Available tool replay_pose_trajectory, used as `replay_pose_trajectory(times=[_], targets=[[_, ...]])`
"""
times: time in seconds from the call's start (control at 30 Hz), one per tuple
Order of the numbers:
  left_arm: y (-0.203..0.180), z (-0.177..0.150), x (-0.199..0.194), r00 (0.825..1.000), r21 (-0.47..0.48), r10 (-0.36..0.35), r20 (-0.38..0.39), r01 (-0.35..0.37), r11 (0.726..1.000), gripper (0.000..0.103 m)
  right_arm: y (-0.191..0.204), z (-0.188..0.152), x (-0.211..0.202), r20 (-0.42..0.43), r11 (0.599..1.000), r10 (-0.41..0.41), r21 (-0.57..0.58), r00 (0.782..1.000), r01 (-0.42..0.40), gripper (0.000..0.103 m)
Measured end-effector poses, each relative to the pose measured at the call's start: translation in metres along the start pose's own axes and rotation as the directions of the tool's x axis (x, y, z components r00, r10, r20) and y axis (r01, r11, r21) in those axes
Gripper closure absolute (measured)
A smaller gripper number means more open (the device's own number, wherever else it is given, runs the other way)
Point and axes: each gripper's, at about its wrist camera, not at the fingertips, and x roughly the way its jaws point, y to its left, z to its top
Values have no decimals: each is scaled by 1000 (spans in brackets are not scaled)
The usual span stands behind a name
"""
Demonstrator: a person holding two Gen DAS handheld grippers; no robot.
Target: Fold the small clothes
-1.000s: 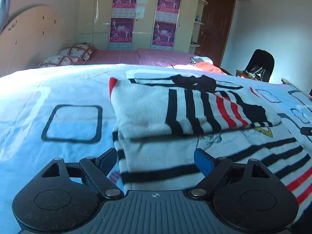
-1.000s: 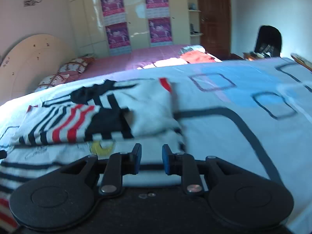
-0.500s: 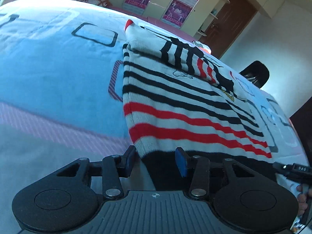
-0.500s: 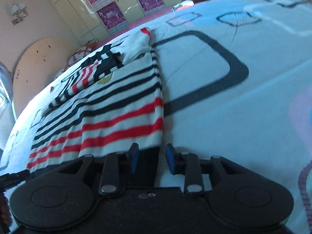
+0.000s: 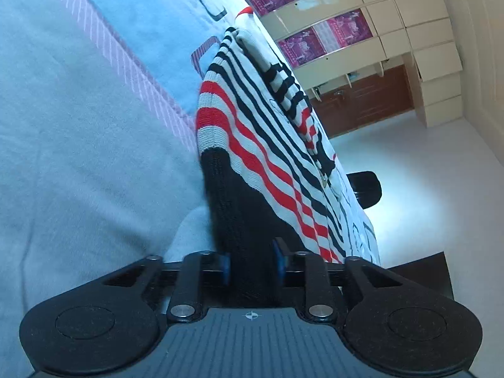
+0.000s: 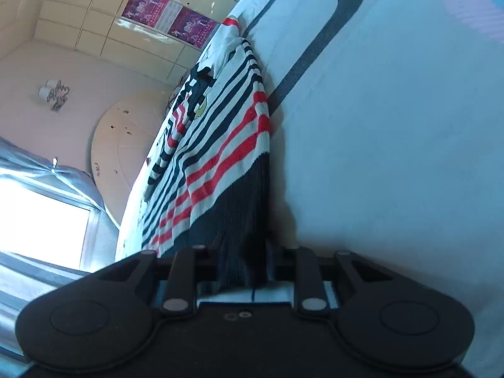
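Striped red, black and white knit sweater (image 5: 252,145): on blue patterned bedsheet (image 5: 78,126), black hem clamped by left gripper (image 5: 252,263) and right gripper (image 6: 242,263) fingers. Purple posters (image 5: 318,34): writing illegible. Window (image 6: 41,220): right view only.

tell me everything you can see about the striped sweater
The striped sweater is a knitted garment, white with thin black stripes, broader red stripes lower down and a solid black ribbed hem. It lies stretched out on the light blue bedspread, with its far part already folded over on itself, a red-trimmed edge showing there. The left gripper and the right gripper each pinch a hem corner, the fabric bunched between the fingers and lifted slightly off the bed.
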Motion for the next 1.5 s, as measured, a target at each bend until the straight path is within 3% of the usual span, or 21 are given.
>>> replay_pose_trajectory(times=[0.1,0.2,0.27,0.43,0.5,0.6,0.63,0.7,0.93,1.1,1.33,1.5], targets=[[-2,3,12,1000,13,1,-10,-1,1000,92,4,7,10,-10,1000,6,-6,1000,-6,90],[-9,9,20,1000,37,16,-4,-16,999,98,16,10,15,-13,996,-48,-73,999,47,96],[-14,12,17,999,59,17,32,-19,998,99,31,10,10,18,982,-74,-173,997,76,97],[-25,14,-22,987,102,-41,155,25,994,99,64,11,-20,104,945,-50,-316,993,80,97],[-21,13,-28,988,113,-9,152,-9,994,99,65,10,-25,109,934,-62,-343,992,96,97],[-2,11,-10,991,93,94,91,-103,990,99,44,7,-4,67,927,-170,-328,983,183,97],[2,11,-9,992,82,72,106,-81,993,99,35,6,6,46,929,-203,-308,978,207,98],[-3,13,-10,991,81,80,112,-89,993,99,32,7,5,63,948,-172,-261,983,182,97],[-22,25,-20,985,117,21,172,-42,992,99,58,16,-13,160,930,-109,-332,981,157,97],[-52,64,-16,974,187,-45,222,3,982,99,92,42,-10,226,900,-61,-409,972,151,97],[-107,145,11,956,270,-125,267,50,961,99,151,109,13,318,859,-4,-485,948,166,97],[-132,204,45,958,305,-131,257,49,951,99,180,162,45,339,835,9,-521,941,180,97]])
